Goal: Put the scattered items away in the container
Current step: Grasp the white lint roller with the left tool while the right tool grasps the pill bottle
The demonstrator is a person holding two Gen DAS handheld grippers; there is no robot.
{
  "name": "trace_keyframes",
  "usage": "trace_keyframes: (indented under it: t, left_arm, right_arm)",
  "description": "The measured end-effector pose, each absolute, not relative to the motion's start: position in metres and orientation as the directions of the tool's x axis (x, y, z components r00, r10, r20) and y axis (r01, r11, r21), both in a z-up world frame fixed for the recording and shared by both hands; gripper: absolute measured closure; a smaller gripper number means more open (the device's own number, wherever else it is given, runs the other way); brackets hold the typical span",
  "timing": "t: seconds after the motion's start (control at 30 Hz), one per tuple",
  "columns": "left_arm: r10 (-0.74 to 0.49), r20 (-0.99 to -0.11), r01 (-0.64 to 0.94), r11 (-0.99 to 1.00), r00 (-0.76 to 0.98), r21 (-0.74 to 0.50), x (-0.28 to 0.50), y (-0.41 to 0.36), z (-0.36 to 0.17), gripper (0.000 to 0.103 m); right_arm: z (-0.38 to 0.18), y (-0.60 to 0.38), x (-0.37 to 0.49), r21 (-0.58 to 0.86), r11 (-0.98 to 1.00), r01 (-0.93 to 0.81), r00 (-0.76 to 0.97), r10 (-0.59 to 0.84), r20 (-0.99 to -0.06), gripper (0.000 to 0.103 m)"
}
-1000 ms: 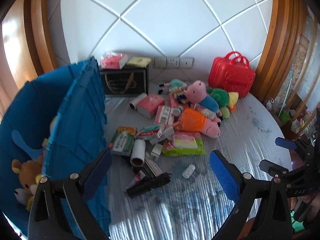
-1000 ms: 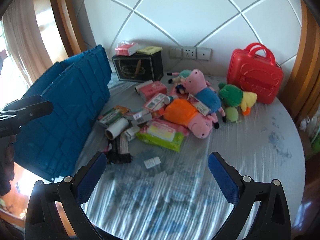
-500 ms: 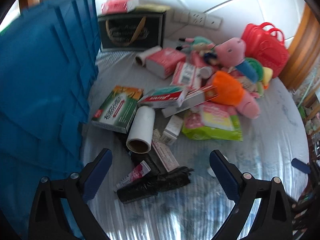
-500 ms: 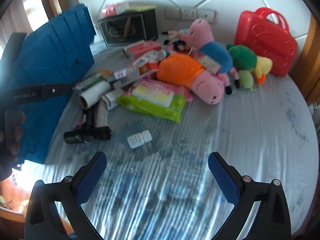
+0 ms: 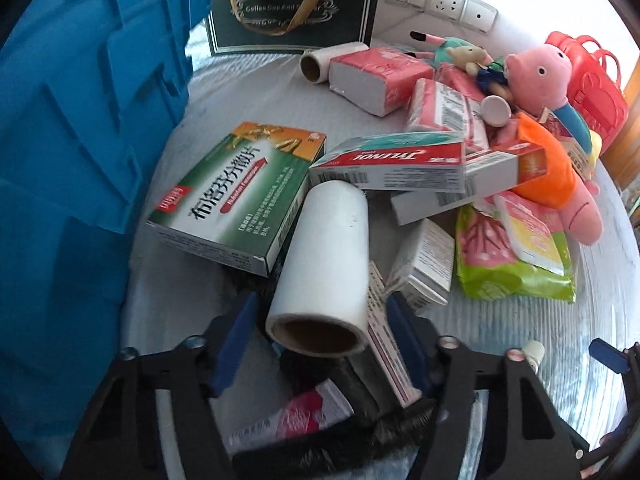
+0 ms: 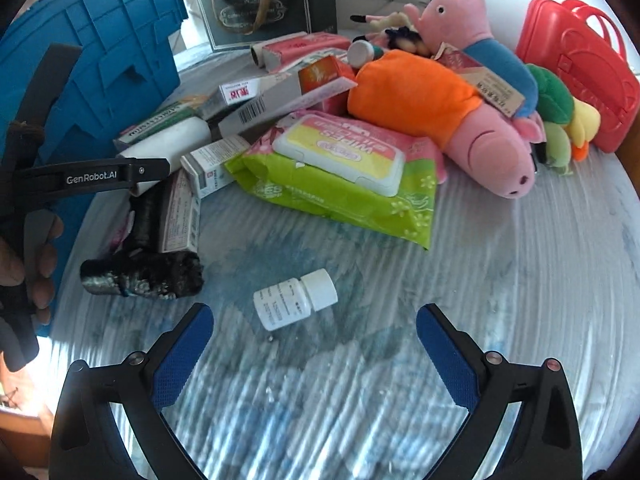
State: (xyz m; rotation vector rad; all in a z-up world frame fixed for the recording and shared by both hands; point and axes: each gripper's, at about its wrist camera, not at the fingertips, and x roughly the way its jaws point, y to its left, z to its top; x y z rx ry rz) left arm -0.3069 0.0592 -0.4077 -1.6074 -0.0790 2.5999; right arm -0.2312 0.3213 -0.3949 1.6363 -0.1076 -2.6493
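A white paper roll (image 5: 324,256) lies on the table, its near end between the blue pads of my left gripper (image 5: 320,332). The jaws have narrowed around it; whether the pads touch it is unclear. The roll also shows in the right wrist view (image 6: 168,144). My right gripper (image 6: 314,344) is open and empty just in front of a small white pill bottle (image 6: 296,300). The blue crate (image 5: 80,120) stands at the left. A green medicine box (image 5: 236,192) lies beside the roll.
Medicine boxes (image 5: 392,160), a green wipes pack (image 6: 340,172), Peppa plush toys (image 6: 440,108), a black folded umbrella (image 6: 140,276), a dark gift bag (image 5: 292,4) and a red case (image 6: 576,68) crowd the table. The left gripper arm (image 6: 92,176) reaches in from the left.
My left gripper has dropped down and forward onto the white roll and its jaws have narrowed around it. My right gripper has moved down and closer to the pill bottle, still open.
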Motion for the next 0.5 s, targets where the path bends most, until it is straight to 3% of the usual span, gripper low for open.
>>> trace_keyframes:
  t: [0.03, 0.13, 0.5]
  left_arm:
    - [0.116, -0.886, -0.042, -0.993, -0.448, -0.109, -0.309, 0.057, -0.41, 0.055]
    - [0.146, -0.869, -0.043, -0.989, -0.473, -0.143, -0.311, 0.054, -0.412, 0.057]
    - [0.158, -0.841, -0.04, -0.986, -0.517, -0.161, -0.296, 0.056, -0.397, 0.059]
  right_arm:
    - [-0.398, 0.321, -0.234, 0.07, -0.997, -0.014, -0.441, -0.056, -0.896, 0.0]
    - [-0.405, 0.321, -0.239, 0.067, -0.998, -0.019, -0.431, -0.052, -0.901, 0.0]
    - [-0.422, 0.308, -0.253, 0.021, -0.999, 0.037, -0.425, -0.035, -0.904, 0.0]
